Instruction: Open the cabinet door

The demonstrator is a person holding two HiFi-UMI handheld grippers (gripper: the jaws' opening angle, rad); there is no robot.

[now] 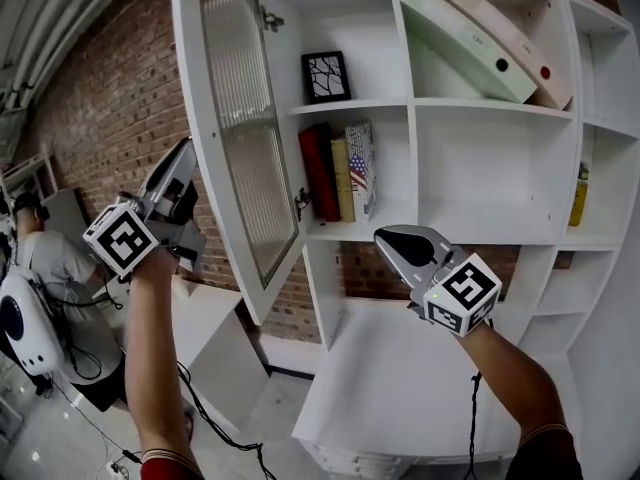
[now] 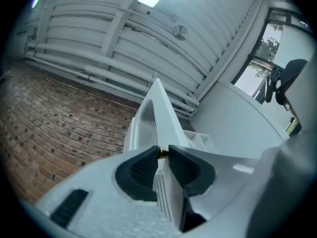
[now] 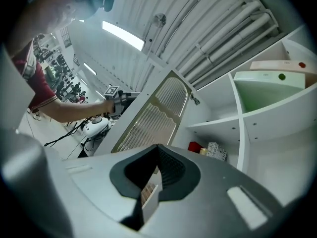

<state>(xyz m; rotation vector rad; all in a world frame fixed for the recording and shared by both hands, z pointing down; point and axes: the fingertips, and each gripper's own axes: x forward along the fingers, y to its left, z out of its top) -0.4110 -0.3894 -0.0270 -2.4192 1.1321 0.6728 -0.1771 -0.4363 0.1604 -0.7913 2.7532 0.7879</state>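
Note:
The white cabinet [image 1: 412, 105] has its ribbed-glass door [image 1: 240, 138] swung wide open to the left. My left gripper [image 1: 183, 178] is on the door's outer side. In the left gripper view it [image 2: 162, 155] is shut on the small brass door knob [image 2: 162, 152], with the door's edge [image 2: 154, 108] rising straight ahead. My right gripper [image 1: 388, 240] hangs in front of the middle shelf, apart from the door, jaws shut and empty. The right gripper view has its pads [image 3: 168, 168] meeting, with the open door [image 3: 153, 118] beyond.
Books [image 1: 340, 173] and a framed picture [image 1: 326, 76] stand in the opened compartment. Two slanted binders [image 1: 470, 43] fill the top middle one, and a yellow bottle [image 1: 579, 193] is at the right. A white counter [image 1: 400, 378] lies below. A person [image 1: 50, 258] stands far left.

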